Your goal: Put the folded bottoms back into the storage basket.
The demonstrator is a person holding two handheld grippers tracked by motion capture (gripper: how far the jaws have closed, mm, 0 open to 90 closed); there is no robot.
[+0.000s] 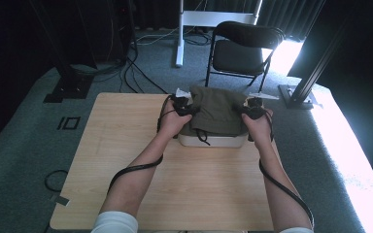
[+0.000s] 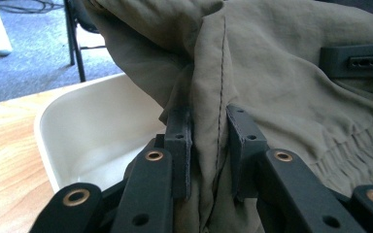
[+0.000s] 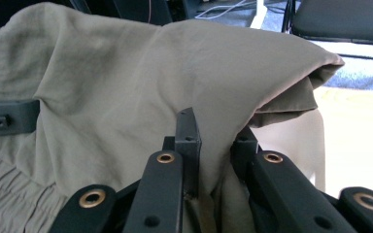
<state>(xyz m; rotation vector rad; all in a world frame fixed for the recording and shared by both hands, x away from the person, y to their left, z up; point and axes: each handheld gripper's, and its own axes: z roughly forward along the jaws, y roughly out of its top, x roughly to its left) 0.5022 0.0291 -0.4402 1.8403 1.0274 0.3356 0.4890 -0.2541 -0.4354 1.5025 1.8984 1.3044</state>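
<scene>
Olive-green cloth (image 1: 217, 110), a garment with an elastic waist and drawstring, hangs between my two grippers above the white tub (image 1: 213, 141) at the far middle of the wooden table (image 1: 126, 160). My left gripper (image 1: 187, 109) has its jaws pinched shut on a seamed fold at the cloth's left edge; in the left gripper view the fabric (image 2: 272, 87) runs straight between the black pads and the tub (image 2: 92, 126) sits open just below. My right gripper (image 1: 249, 110) is likewise clamped tight on the right edge, the cloth (image 3: 141, 82) draping over and past its jaws.

Judging from this, I am lowering the garment into the tub, and several things could spoil that:

- Each grip holds only a narrow pinch of thin cloth. A sharp tug or an uneven pull between my hands could let one edge slide out, and the garment would swing to one side and fall partly onto the table.
- The dark drawstring (image 1: 201, 135) dangles over the tub's near rim; it could catch there or end up outside.
- The garment looks about as wide as the tub, so unless I bring my hands together the edges may drape over the rim.
- If a gripper presses on the rim, the light tub could shift or tip.
</scene>
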